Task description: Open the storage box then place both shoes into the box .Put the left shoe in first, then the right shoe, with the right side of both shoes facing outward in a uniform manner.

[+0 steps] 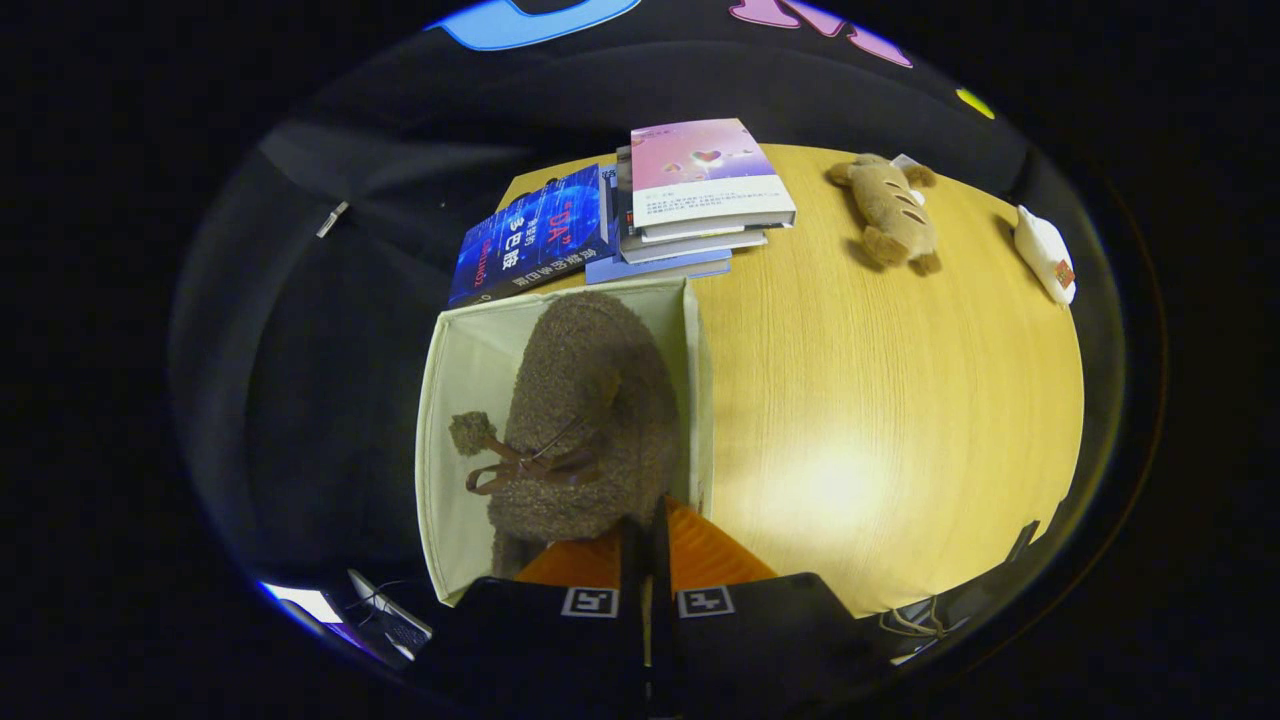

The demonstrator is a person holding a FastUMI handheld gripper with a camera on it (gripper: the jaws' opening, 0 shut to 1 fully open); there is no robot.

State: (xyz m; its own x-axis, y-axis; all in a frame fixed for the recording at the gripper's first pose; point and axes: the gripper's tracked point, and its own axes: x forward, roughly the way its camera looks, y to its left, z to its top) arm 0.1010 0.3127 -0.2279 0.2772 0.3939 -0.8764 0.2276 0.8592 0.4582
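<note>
Open-topped cream fabric storage box (455,420) stands at the near left corner of the pale wood-grain table (880,400), its lid side already open, so the opening step reads as done. Inside it sits a brown fuzzy boucle-textured shoe (590,400), toe pointing away, with a thin brown lace tied in a bow (520,468) and a small pompom at the lace end. Whether this is one shoe or two pressed together cannot be told from here; which side faces outward is also unclear. No second shoe lies on the table, so judging by that, the placing is at or near its end, but this stays a guess. The gripper (645,540) hovers right over the box's near edge, fingers drawn close together with only a slim gap, tips at the heel end of the shoe; whether they pinch any part of the heel cannot be told. Box walls look soft, thin cloth, slightly bowed, the right wall standing straight against the table surface. Shoe surface is curly, matte pile, likely to compress and cling under the pads. Beyond the box: a stack of glossy paperback books (690,200), blue cover leaning at left, pink cover on top. Farther right, a tan plush bread-shaped toy (892,212), and a small white object (1045,255) near the table's far edge.
</note>
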